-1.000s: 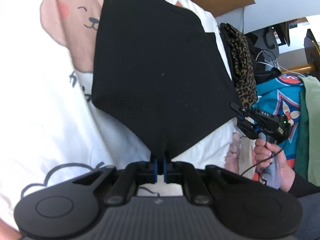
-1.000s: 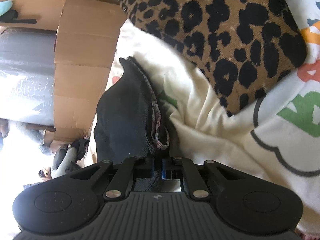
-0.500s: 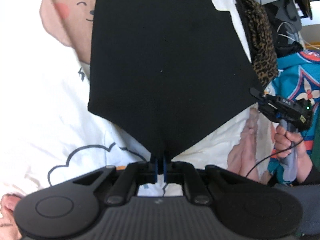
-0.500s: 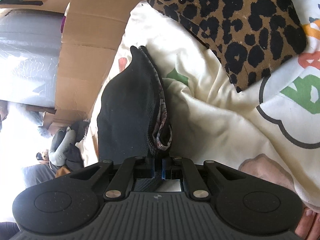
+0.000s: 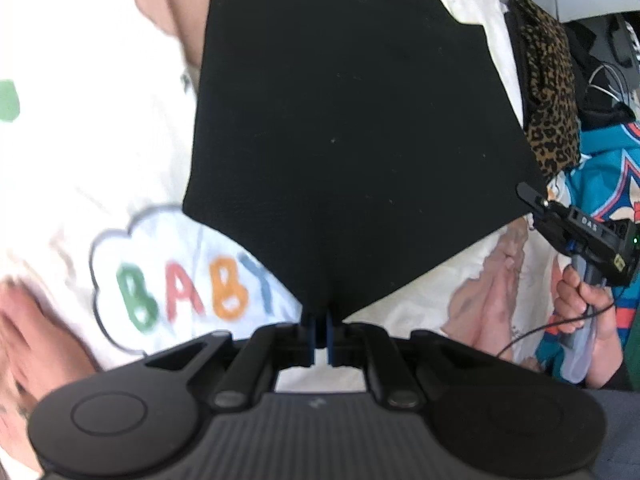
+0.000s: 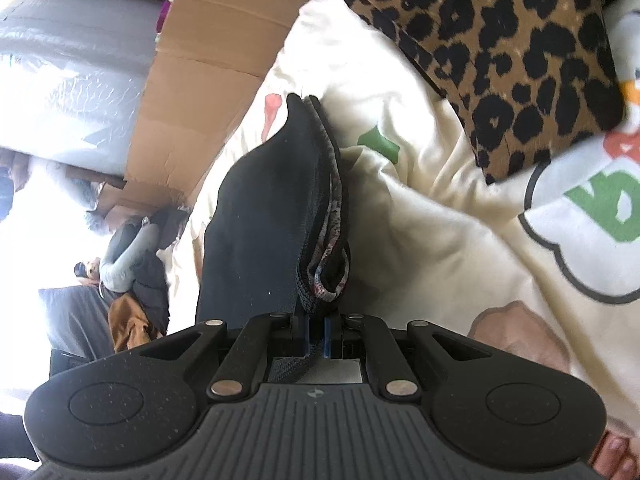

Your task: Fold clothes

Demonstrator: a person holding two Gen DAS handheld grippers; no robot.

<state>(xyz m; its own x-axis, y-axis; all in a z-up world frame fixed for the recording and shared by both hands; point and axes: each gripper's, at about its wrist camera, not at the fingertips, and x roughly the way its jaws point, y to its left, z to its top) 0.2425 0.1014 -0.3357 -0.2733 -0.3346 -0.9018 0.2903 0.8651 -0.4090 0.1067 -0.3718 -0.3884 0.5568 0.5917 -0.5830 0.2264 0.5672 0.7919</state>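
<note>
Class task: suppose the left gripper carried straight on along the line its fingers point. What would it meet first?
The black garment it is already clamped on fills that line. Behind it lies the white printed blanket, probably next, though the depth between them is unclear.

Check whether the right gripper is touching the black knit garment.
Touching. The right wrist view shows the right gripper with jaws shut on the black knit garment, its edge pinched between the blue pads.

Left gripper (image 5: pixel 320 334) at 6 o'clock, jaws clamped on a corner of the black garment (image 5: pixel 344 128), which spreads taut toward 12. Right gripper (image 5: pixel 534 196) at 3 o'clock pinches its opposite corner, held by a hand (image 5: pixel 580 300). White printed blanket (image 5: pixel 100 152) underneath; leopard-print fabric (image 5: pixel 550 92) at 2 o'clock.
</note>
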